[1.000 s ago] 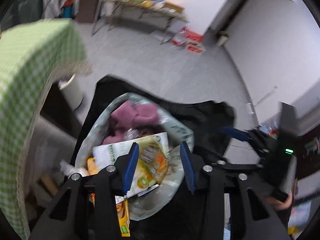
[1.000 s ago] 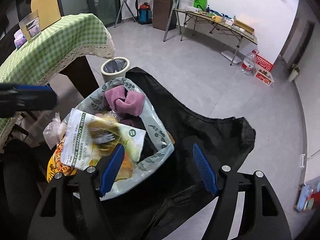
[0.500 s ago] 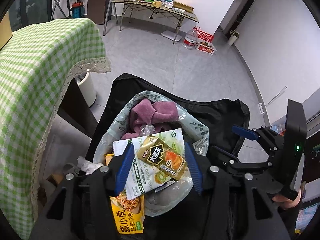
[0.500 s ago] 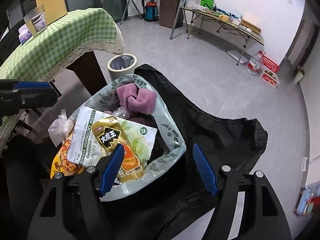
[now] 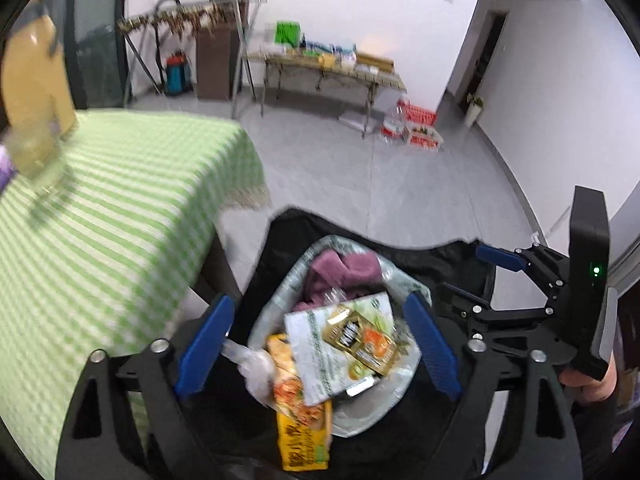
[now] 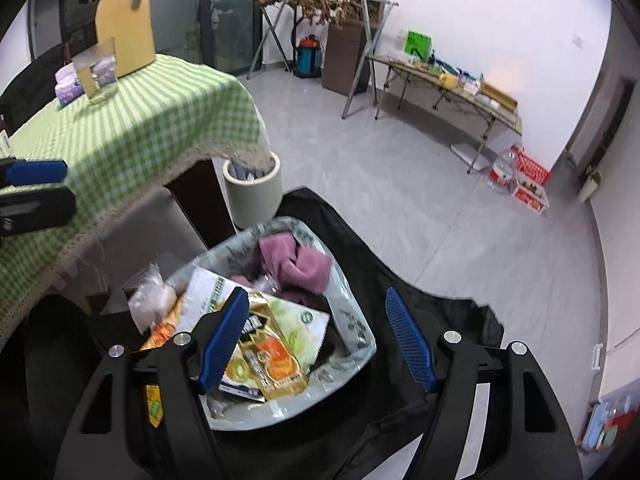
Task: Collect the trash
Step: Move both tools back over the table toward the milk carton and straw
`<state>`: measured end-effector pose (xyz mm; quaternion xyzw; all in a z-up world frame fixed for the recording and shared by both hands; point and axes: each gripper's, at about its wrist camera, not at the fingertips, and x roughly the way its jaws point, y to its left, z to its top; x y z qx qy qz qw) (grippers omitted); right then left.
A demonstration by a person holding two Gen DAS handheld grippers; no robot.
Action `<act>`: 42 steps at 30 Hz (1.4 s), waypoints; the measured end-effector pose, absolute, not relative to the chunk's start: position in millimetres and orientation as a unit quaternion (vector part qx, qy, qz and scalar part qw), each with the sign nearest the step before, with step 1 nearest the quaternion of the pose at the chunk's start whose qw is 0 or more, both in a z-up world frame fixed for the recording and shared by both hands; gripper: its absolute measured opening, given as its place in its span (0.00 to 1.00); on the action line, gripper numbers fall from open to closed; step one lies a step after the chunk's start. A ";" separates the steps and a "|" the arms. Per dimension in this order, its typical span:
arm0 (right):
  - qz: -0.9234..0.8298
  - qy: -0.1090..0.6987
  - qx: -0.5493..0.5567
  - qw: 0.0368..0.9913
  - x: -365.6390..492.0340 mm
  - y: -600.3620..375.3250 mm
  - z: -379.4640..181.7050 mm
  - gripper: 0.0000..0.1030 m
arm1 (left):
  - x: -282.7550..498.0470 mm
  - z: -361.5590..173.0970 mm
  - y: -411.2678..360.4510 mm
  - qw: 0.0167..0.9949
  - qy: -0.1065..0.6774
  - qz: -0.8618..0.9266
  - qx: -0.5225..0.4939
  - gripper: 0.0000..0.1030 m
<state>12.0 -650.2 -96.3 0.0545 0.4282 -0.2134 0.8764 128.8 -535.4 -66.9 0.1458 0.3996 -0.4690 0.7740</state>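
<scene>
The left gripper (image 5: pixel 316 344) has just been opening and holds nothing — the gold snack packet (image 5: pixel 360 340) lies bagged below its fingers. The right gripper (image 6: pixel 316 340) hangs released, empty. Whether more trash remains cannot be told.

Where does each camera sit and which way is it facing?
Left wrist view: on the left claw, angled down at the trash bag beside the green table; its own wide-open fingers show, nothing between them, plus the right claw and a hand at right.
Right wrist view: on the right claw, angled down at the same trash bag; its open fingers show, and the left claw's fingers at the left edge.
Shared: the bag, pink cloth, gold packet, green table, far folding table.
</scene>
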 end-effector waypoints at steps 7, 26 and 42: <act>-0.196 0.399 0.018 0.896 29.7 -616.3 -62.7 0.67 | 141.2 -32.6 -476.1 0.818 0.349 -0.440 0.120 0.90; -0.104 0.306 -0.058 0.945 89.5 -480.3 4.8 0.70 | 197.2 17.3 -286.4 0.898 0.285 -0.332 0.052 0.93; 0.052 0.297 -0.152 0.941 203.1 -309.6 -4.8 0.70 | 249.2 -4.9 -69.9 0.928 0.324 -0.183 -0.003 0.93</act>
